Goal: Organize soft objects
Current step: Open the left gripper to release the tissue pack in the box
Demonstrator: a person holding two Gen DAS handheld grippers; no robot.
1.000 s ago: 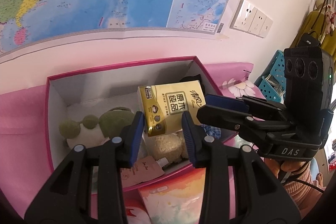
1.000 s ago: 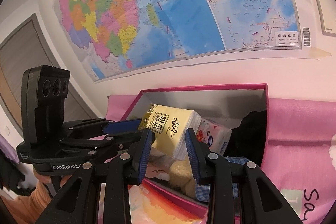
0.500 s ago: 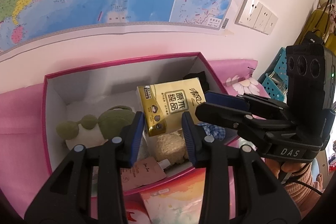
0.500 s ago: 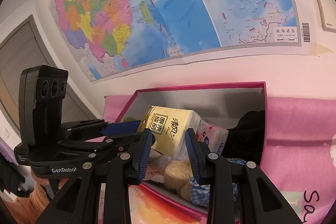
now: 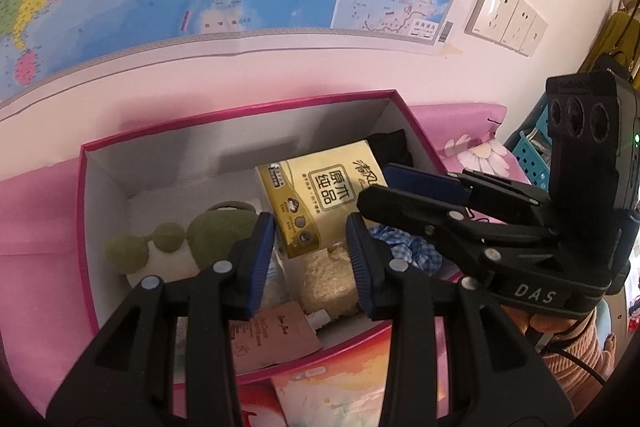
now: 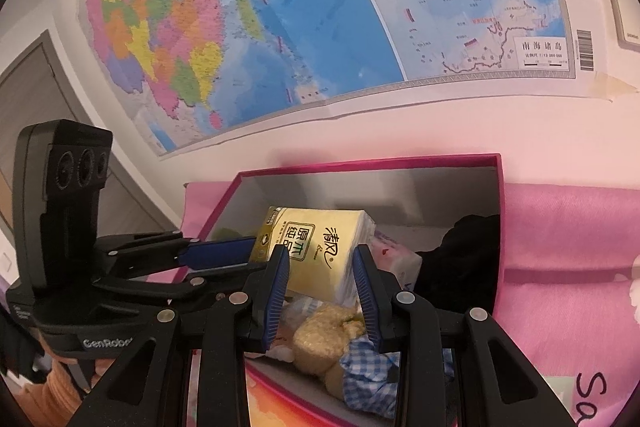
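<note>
- Right wrist view: your right gripper (image 6: 318, 263) has its fingers narrowly parted and seemingly clamped on the yellow tissue pack (image 6: 316, 239), tilted above the pink box (image 6: 360, 163).
- Left gripper (image 5: 310, 239): fingers partly open, holding nothing.
- Risk: the soft pack slips out, or the close-set grippers collide.
- Only the left wrist view shows the green plush toy (image 5: 192, 239).

A pink cloth (image 5: 36, 211) covers the table. On it, against the wall edge, stands an open magenta-rimmed box (image 5: 96, 195). A colourful printed sheet (image 5: 332, 391) lies at the box's near side.
</note>
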